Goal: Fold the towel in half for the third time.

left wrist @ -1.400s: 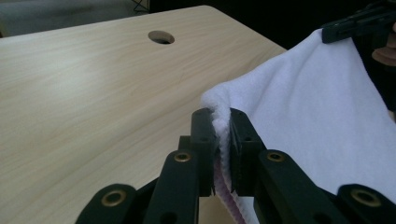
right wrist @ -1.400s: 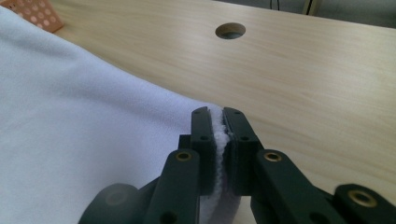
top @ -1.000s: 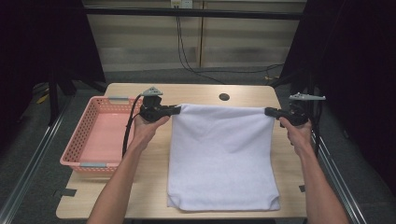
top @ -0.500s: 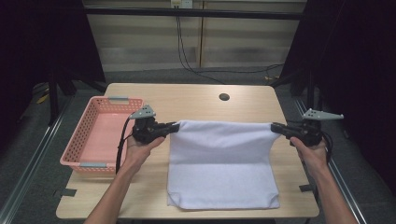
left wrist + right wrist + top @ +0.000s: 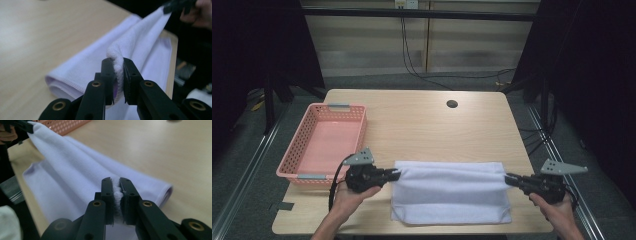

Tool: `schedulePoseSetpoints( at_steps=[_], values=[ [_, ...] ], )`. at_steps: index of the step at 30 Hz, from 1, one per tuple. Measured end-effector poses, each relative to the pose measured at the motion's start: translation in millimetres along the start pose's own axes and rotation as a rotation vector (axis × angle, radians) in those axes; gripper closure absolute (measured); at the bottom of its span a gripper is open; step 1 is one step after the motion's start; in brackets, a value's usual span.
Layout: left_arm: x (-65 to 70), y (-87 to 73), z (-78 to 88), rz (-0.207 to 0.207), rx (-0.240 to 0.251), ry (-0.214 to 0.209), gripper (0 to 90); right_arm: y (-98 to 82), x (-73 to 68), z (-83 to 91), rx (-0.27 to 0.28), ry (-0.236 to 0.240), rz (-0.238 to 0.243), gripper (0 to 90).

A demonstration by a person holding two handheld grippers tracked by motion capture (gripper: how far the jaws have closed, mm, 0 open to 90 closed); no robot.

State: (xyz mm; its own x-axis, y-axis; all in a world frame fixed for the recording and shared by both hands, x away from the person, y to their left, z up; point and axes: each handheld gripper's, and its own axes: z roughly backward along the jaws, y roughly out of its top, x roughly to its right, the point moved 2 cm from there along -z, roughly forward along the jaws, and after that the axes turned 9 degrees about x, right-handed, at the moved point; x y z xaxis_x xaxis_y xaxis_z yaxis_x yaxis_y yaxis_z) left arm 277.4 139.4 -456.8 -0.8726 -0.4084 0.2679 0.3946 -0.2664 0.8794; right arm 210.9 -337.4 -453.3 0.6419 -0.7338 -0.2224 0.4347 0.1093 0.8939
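Both hands have pulled back toward the near edge of the table [image 5: 422, 120] since a second ago, dragging the top edge of the white towel [image 5: 451, 192] over itself, so it's now folded roughly in half near the front. The left gripper [image 5: 395, 174] is pinching the towel's left corner, and the right gripper [image 5: 508, 179] is clamped on the right corner. The pink basket [image 5: 299, 150] sits just off to the left.

High view overhead; 2 close gripper views, all sharing the towel [image 5: 451, 191].
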Motion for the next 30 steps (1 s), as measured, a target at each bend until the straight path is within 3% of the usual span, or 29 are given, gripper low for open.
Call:
schedulePoseSetpoints(
  at_steps=[2,3,6,9,10,11,13,15,18,22,24,27,30],
  values=[
    [2.2,-12.2,-3.7,0.018,-0.028,-0.015,80.7,-14.5,-6.7,0.5,-0.069,-0.001,0.011,81.0],
    [5.0,-20.8,-6.3,0.015,-0.063,-0.013,80.6,-17.4,-7.5,0.7,-0.076,-0.002,0.013,81.0],
    [10.8,-28.6,-4.8,0.007,-0.108,-0.03,78.8,-31.2,-11.4,5.8,-0.118,0.001,0.003,79.1],
    [18.5,-37.9,2.7,-0.001,-0.145,-0.08,77.9,-38.7,-16.7,11.2,-0.152,0.004,0.013,74.6],
    [21.1,-41.3,5.0,-0.003,-0.161,-0.079,77.1,-40.0,-20.0,13.7,-0.171,0.012,-0.005,71.2],
    [23.6,-45.4,8.0,-0.003,-0.173,-0.107,74.5,-39.3,-22.4,15.6,-0.183,0.008,-0.01,69.9],
    [25.5,-45.7,12.9,-0.011,-0.165,-0.106,66.2,-35.4,-27.4,20.3,-0.177,0.012,-0.006,64.2],
    [21.7,-37.3,17.7,0.026,-0.079,-0.115,57.8,-31.5,-27.2,22.2,-0.154,-0.006,-0.013,59.8],
    [9.2,-27.0,11.2,0.049,-0.044,-0.047,53.5,-24.2,-20.2,16.6,-0.107,-0.075,-0.015,55.5],
    [-10.1,-22.4,-13.2,0.062,-0.093,0.042,55.4,-24.1,-6.4,-9.4,-0.15,-0.145,-0.001,49.2],
    [-16.2,-24.4,-21.3,0.089,-0.121,0.048,54.6,-27.0,1.5,-23.1,-0.194,-0.182,-0.002,44.7],
    [-19.8,-31.1,-29.6,0.07,-0.161,0.079,52.1,-33.0,12.7,-38.2,-0.236,-0.234,-0.01,41.9],
    [-19.0,-34.0,-33.0,0.045,-0.17,0.092,49.6,-33.9,14.9,-45.8,-0.252,-0.231,-0.007,40.4]
  ],
)
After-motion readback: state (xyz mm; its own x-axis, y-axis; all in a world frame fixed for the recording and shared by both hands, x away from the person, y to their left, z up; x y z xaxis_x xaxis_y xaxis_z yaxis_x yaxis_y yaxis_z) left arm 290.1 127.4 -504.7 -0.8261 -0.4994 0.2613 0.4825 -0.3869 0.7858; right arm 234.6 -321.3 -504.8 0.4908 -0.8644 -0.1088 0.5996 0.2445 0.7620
